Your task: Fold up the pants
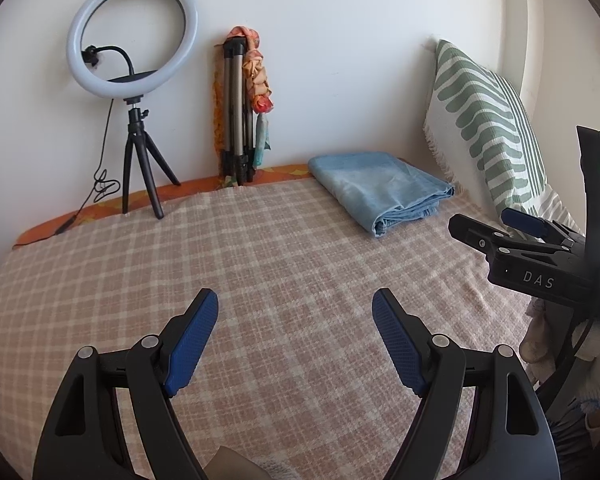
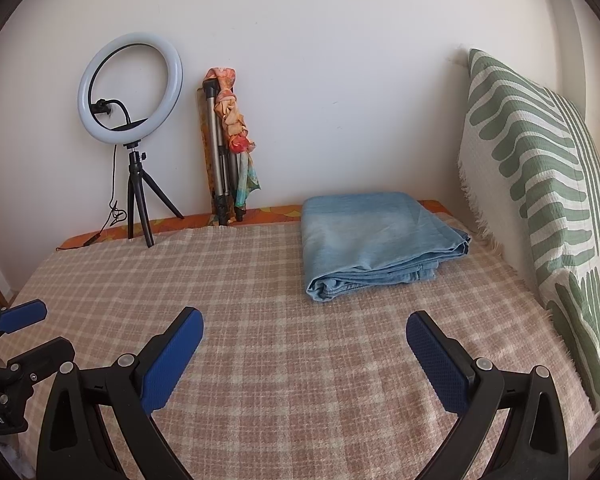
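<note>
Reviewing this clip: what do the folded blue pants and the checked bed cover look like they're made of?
Folded blue pants: probably light, washed denim or a similar soft woven cotton, matte, with faded patches and stitched hems showing at the stacked edges. Checked bed cover: looks like brushed wool or acrylic blanket, with a fuzzy, matte nap and a woven pink-and-cream plaid.

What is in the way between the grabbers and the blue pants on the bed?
Nothing visible. Only bare checked blanket lies between the open right gripper and the folded blue pants, and the same holds for the open left gripper. The pillow stands off to the side.

Soft blue cloth pants [image 2: 374, 240] (matt, folded) on a woven checked blanket [image 2: 260, 320].
</note>
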Demonstrator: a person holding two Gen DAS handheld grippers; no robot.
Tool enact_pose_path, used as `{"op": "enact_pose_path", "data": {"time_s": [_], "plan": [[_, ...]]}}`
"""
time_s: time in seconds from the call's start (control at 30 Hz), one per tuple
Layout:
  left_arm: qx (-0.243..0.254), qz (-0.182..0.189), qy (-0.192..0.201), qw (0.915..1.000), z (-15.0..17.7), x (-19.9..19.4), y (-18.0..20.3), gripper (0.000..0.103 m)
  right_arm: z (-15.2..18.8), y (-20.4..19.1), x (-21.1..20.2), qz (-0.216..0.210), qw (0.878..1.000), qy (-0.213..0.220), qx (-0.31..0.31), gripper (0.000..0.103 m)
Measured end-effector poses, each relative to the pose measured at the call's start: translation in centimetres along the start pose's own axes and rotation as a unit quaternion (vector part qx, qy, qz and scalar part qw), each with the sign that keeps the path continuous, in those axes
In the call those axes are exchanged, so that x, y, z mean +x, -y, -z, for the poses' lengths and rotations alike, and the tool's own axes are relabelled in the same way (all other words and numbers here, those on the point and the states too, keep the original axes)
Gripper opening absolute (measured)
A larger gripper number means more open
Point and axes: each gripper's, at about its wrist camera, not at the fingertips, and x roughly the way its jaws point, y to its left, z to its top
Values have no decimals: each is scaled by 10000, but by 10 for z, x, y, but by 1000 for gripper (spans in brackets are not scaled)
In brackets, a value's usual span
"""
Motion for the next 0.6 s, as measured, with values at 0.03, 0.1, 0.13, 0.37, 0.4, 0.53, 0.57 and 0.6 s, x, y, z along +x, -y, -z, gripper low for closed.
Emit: {"op": "enact_pose_path", "data": {"time_s": [0.03,0.1,0.13,0.37,0.4,0.53,0.57,0.6], "plan": [[-5,-18,0,10000,0,0,0,79,0,0,0,2,10000,2,-2,103],[-11,-26,-2,10000,0,0,0,79,0,0,0,-2,10000,3,3,103],[-7,-28,-4,10000,0,0,0,80,0,0,0,-3,10000,6,6,103],[-21,-24,-6,10000,1,0,-1,79,1,-2,-1,-11,10000,-7,-15,103],[-21,-15,6,10000,1,0,-1,80,1,-3,-1,-13,10000,-6,-19,103],[16,-19,102,9999,1,-4,-1,80,0,-5,-1,-26,10000,-3,-25,103],[24,-40,119,9999,1,-4,-1,80,0,-6,-1,-28,10000,-2,-30,103],[23,-41,116,9999,1,-4,-1,80,0,-6,-1,-30,10000,-7,-33,103]]}}
